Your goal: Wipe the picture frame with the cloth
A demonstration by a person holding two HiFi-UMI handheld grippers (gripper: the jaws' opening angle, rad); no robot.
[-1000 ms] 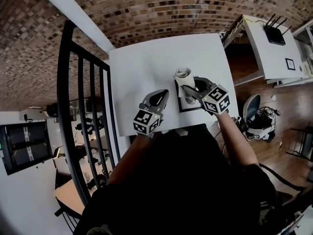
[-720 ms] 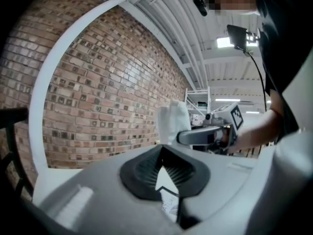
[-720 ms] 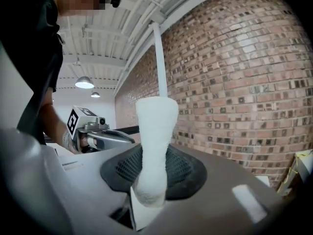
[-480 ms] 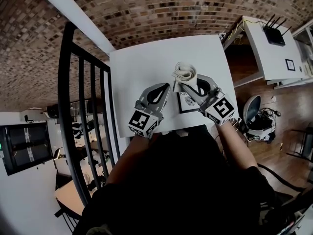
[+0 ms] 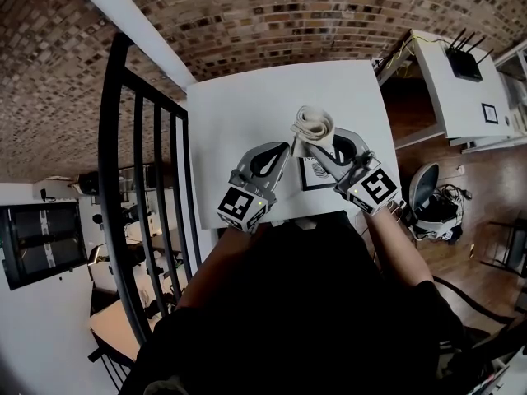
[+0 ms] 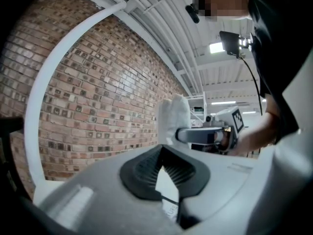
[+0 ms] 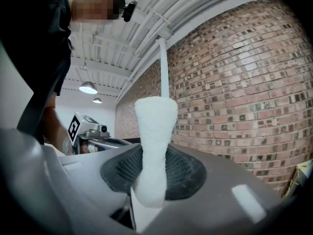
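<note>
Cloth (image 5: 313,123) clamped in right gripper (image 5: 310,144) at picture frame (image 5: 315,174) far edge. Left gripper (image 5: 283,148) closed, empty, beside frame. Cloth best pressed flat, frame steadied.

A white table (image 5: 239,113) stands by a brick wall (image 5: 247,15), a black railing (image 5: 111,179) beside it; 1 router (image 5: 465,62) sits on a white cabinet (image 5: 449,101).

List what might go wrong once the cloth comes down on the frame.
1. The picture frame lies loose on the table near its front edge. The left gripper is not gripping it, so a wipe may push it along or off.
2. The right gripper pinches the cloth at a narrow fold, so rubbing may tug it out.
</note>
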